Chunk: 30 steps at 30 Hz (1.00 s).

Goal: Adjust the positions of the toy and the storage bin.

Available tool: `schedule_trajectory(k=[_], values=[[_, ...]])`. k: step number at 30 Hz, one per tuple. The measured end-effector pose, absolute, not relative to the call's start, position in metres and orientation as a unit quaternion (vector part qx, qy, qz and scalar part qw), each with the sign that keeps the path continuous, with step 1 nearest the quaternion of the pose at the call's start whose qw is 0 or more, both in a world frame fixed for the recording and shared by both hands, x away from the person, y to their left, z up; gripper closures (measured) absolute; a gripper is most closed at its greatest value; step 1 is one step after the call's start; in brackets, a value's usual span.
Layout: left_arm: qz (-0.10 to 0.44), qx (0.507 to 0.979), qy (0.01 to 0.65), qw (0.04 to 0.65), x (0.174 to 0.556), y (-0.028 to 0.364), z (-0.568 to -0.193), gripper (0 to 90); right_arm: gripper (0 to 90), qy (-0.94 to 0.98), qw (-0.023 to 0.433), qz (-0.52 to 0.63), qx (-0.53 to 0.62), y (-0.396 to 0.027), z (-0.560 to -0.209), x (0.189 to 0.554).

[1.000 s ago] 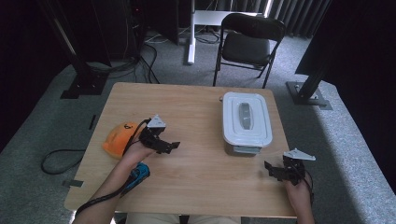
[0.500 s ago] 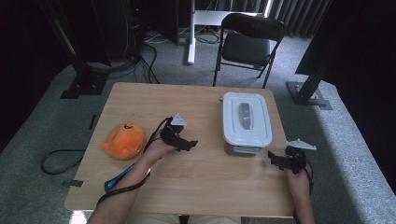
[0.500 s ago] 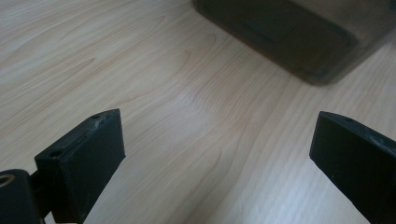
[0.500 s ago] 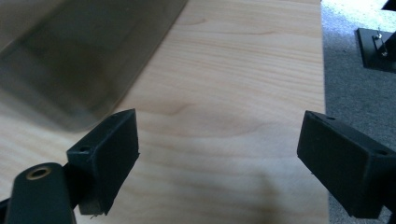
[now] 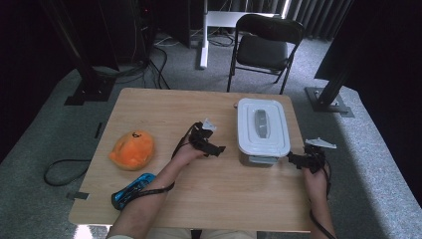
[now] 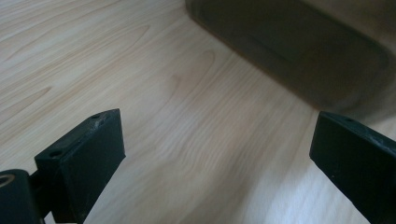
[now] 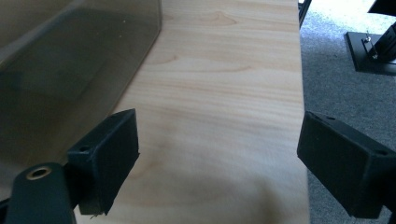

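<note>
A lidded container (image 5: pixel 262 130), white lid w/ grey handle, sits on the right half of the wooden table (image 5: pixel 164 114), close to its right edge. The left gripper (image 5: pixel 215 147) hovers just beside the box's left side, jaws spread wide, nothing between them; the right gripper (image 5: pixel 293 158) is near the box's front right corner, jaws likewise apart & empty. Further left: an orange plush toy (image 5: pixel 132 149) & a blue object (image 5: pixel 132 189) by the front edge. A folding chair (image 5: pixel 263 47) stands beyond the table.
</note>
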State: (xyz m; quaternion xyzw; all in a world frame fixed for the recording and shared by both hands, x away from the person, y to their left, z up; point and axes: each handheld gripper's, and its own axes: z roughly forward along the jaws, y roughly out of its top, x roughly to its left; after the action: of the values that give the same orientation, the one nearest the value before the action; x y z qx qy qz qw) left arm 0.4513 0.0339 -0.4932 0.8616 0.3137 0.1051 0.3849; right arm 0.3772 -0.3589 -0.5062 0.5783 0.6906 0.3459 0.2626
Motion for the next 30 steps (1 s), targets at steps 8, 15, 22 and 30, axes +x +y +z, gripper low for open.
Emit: schedule_trajectory(k=[8,15,22,30], values=[[0.113,0.858,0.317,0.389,0.462,0.01,-0.496,3.8,12.4,0.694,0.252,0.341,0.581,-0.351,-0.512,0.396],[0.112,0.856,0.323,0.388,0.467,-0.002,-0.496,3.8,12.4,0.696,0.254,0.34,0.58,-0.345,-0.51,0.407],[0.113,0.853,0.322,0.394,0.469,-0.008,-0.492,3.7,14.4,0.696,0.253,0.351,0.573,-0.341,-0.505,0.411],[0.116,0.857,0.316,0.391,0.465,-0.008,-0.486,3.7,19.8,0.692,0.238,0.387,0.561,-0.341,-0.505,0.406]])
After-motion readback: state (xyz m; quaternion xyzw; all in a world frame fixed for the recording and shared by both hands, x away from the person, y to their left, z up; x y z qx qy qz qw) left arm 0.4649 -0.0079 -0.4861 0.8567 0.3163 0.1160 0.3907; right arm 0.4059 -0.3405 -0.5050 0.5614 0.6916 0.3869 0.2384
